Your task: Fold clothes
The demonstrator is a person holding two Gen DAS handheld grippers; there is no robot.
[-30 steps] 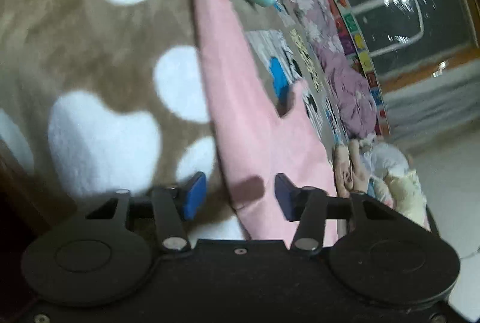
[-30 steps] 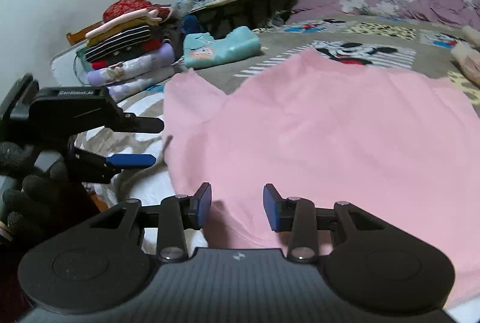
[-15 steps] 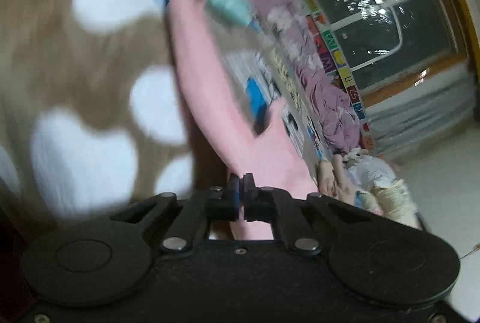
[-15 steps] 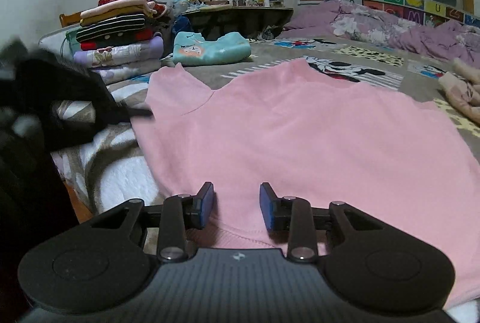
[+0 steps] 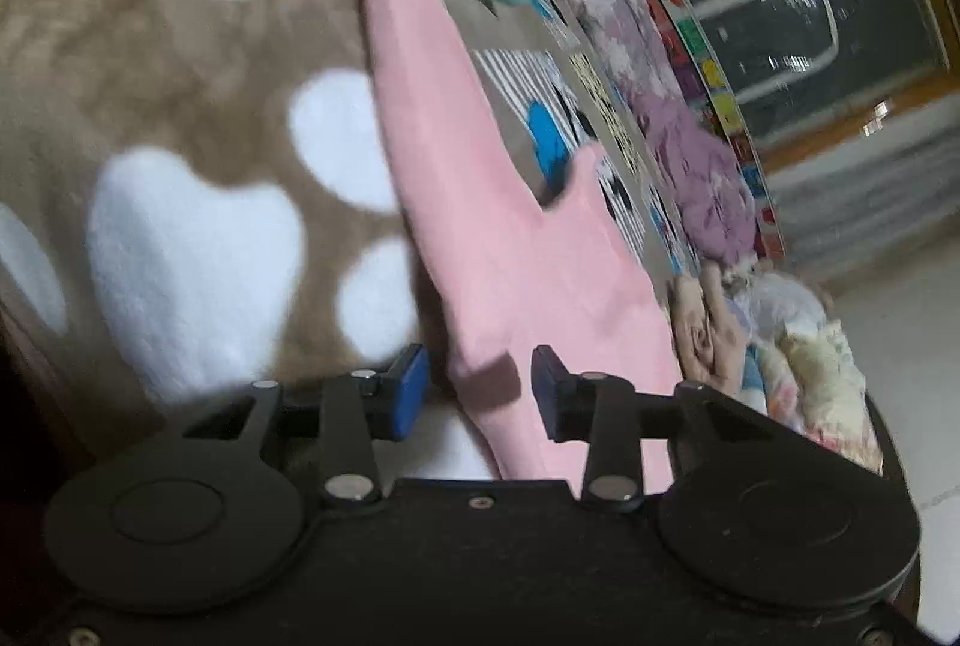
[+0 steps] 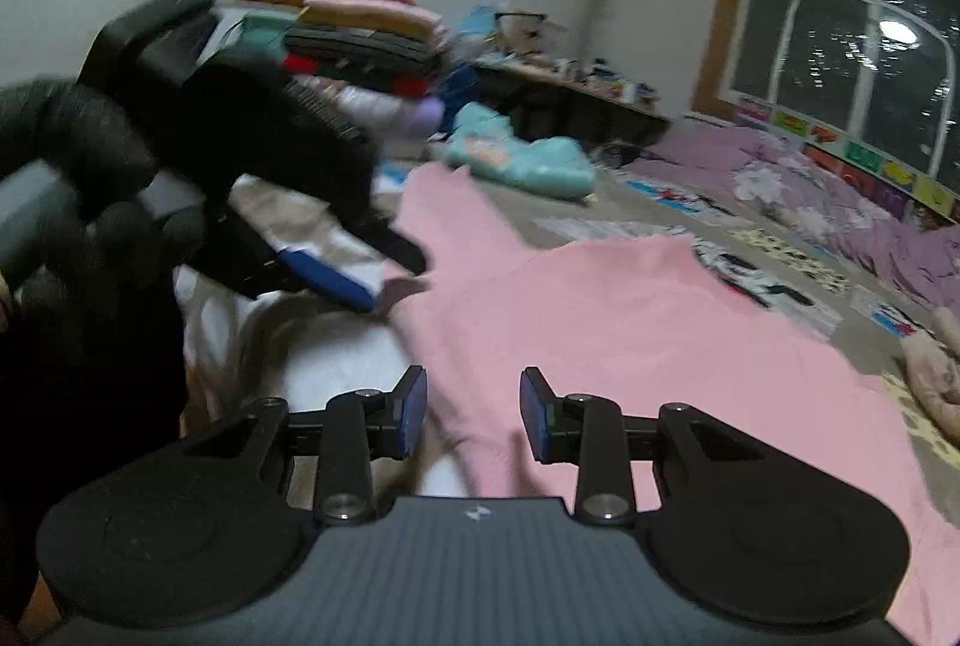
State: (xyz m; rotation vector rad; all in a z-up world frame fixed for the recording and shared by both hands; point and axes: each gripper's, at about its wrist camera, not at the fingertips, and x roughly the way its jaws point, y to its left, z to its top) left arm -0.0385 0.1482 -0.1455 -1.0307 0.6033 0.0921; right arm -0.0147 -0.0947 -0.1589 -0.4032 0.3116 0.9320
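Shirt (image 6: 630, 328) apparently flat on blanket (image 5: 180, 106)

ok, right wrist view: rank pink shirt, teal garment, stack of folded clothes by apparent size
1. pink shirt, by far the largest, though it also lies nearest the camera.
2. stack of folded clothes.
3. teal garment, close to the stack in apparent size; the stack is partly hidden by the left claw, so that order is unsure.

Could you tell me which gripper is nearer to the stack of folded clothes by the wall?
Left. In the right wrist view, the left gripper hovers, jaws opening, at the pink shirt's edge, just before the stack of folded clothes. The right gripper sits farther back over the shirt's near hem.
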